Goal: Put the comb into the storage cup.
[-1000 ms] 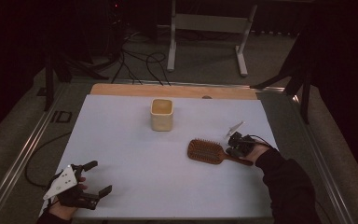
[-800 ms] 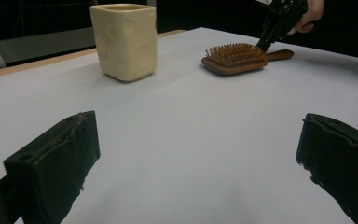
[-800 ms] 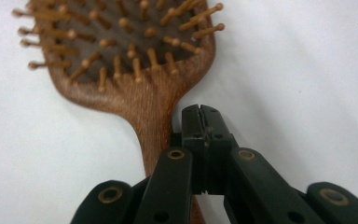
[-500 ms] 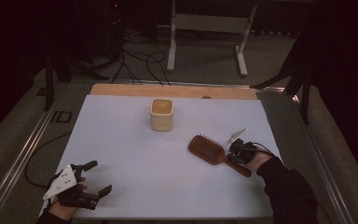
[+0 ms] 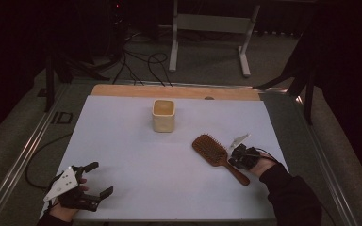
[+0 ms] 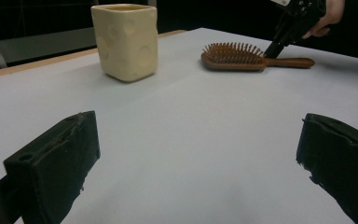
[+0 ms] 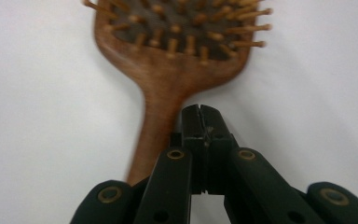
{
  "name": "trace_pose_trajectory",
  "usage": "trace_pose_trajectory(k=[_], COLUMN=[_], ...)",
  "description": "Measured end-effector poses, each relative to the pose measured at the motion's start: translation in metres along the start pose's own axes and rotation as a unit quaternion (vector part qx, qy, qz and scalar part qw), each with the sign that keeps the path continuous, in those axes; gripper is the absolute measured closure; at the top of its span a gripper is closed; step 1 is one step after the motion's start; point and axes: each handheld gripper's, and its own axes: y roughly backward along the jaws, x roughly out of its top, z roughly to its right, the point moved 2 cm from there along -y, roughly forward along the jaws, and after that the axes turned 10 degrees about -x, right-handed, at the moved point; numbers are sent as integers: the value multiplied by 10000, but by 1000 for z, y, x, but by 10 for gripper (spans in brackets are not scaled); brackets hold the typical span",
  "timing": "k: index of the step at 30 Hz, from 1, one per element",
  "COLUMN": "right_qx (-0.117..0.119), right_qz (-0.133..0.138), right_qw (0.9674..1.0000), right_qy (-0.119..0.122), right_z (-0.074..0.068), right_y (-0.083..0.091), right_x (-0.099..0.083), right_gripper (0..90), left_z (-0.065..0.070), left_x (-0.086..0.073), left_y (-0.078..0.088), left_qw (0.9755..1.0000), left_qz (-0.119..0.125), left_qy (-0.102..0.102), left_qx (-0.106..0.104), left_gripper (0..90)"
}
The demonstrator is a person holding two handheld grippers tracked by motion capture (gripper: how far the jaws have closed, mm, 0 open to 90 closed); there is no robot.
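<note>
The tabletop (image 5: 136,188) in front of me is covered by a pale sheet, with a strip of bare wood along its far edge. Toward the far middle stands a cream square cup (image 5: 163,115), upright, well apart from everything else.

To the right of centre lies the wooden hairbrush (image 5: 210,149), flat on the sheet with its bristles up and its handle running toward the near right corner. In the left tool view it sits beyond the cup's right side.

My right tool (image 5: 239,156) is down at the brush handle, just beside it. In the right tool view (image 7: 200,116) its jaws are pressed together with nothing between them, their tips alongside the handle near the neck; I cannot tell whether they touch the wood.

My left tool (image 5: 92,181) rests at the near left corner, its jaws spread wide and empty.
</note>
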Motion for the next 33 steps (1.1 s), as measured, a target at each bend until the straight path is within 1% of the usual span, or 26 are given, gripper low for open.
trace_pose_trajectory(k=[2, 3, 5, 9, 10, 11, 12, 14, 17, 19, 20, 22, 26, 29, 33], right_qx=[-18, -60, -109, -184, -184, -193, -202, -202, -204, -212, -201, -232, -219, -161, -139], right_qz=[-23, -6, 6, 36, 37, 64, 69, 94, 93, 104, 116, 56, 6, -64, -113], right_qw=[10000, 9999, 9998, 9995, 9996, 9994, 9995, 9994, 9996, 9996, 9997, 9997, 9997, 9998, 9995], right_qy=[-31, -128, -192, -259, -233, -279, -227, -260, -162, -144, -77, 26, 61, 115, 241], right_z=[1, 2, 3, 3, 3, 2, 2, 0, -3, -5, -6, -8, -11, -14, -19], right_y=[1, 4, 7, 16, 19, 21, 24, 29, 37, 39, 40, 43, 47, 48, 46], right_x=[0, 0, 0, 0, 1, 1, 2, 4, 8, 9, 10, 13, 15, 17, 20], right_gripper=[899, 899, 898, 897, 897, 896, 892, 891, 881, 878, 867, 854, 825, 775, 675], left_z=[0, 0, 0, 0, 0, 0, 0, 0, 0, 0, 0, 0, 0, 0, 0], left_x=[0, 0, 0, 0, 0, 0, 0, 0, 0, 0, 0, 0, 0, 0, 0], left_y=[0, 0, 0, 0, 0, 0, 0, 0, 0, 0, 0, 0, 0, 0, 0], left_qw=[10000, 10000, 10000, 10000, 10000, 10000, 10000, 10000, 10000, 10000, 10000, 10000, 10000, 10000, 10000], left_qz=[-3, -1, 6, -1, -2, -1, -1, -1, -5, -4, -5, -6, -6, -14, -18], left_qy=[-4, -2, 0, 1, -4, -3, -3, 0, -2, 2, 2, 0, -6, -11, -11], left_qx=[3, 3, 1, -8, -4, -4, -4, -3, 3, 2, 3, -1, 1, -2, 0], left_gripper=[2, 2, 2, 2, 2, 2, 2, 2, 2, 2, 2, 2, 2, 2, 2])
